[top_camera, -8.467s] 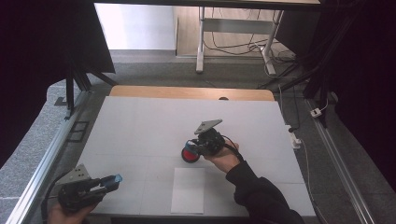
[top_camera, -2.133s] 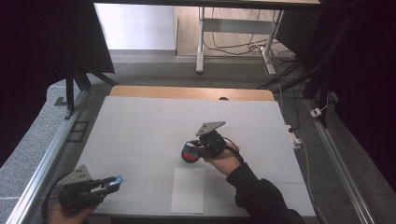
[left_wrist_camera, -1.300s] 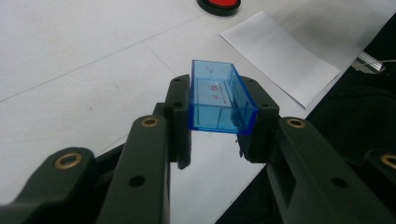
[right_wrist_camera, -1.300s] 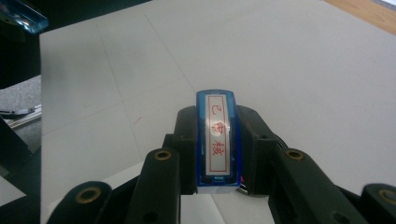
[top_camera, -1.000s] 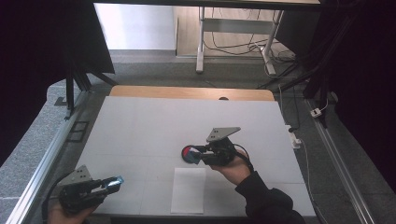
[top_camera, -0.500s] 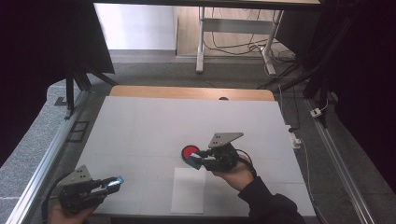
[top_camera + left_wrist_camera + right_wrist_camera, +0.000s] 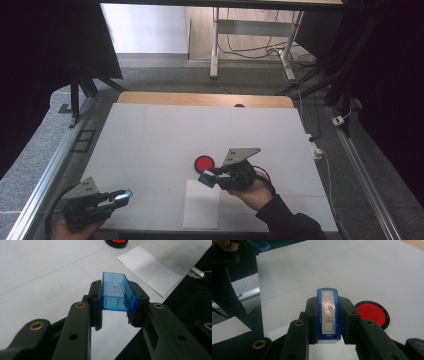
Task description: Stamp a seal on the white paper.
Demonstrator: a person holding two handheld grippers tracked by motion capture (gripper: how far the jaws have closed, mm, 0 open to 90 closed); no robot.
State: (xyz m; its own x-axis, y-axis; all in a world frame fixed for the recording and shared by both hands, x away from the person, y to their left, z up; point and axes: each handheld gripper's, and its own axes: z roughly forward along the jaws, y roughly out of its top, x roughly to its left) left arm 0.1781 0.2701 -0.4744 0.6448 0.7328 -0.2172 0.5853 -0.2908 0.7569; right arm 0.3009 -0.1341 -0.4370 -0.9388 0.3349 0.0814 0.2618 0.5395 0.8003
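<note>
The blue stamp [image 7: 328,315], uncapped and apparently already inked, is clamped between the right gripper [image 7: 212,176]'s fingers, its red-lettered face up toward that camera, long axis along the fingers, above the paper sheet [image 7: 201,204] beside the red ink pad [image 7: 204,162]. Pressing remains. The left gripper [image 7: 117,302] pinches the cap [image 7: 117,292] over the counter [image 7: 150,135]'s near-left corner.
</note>
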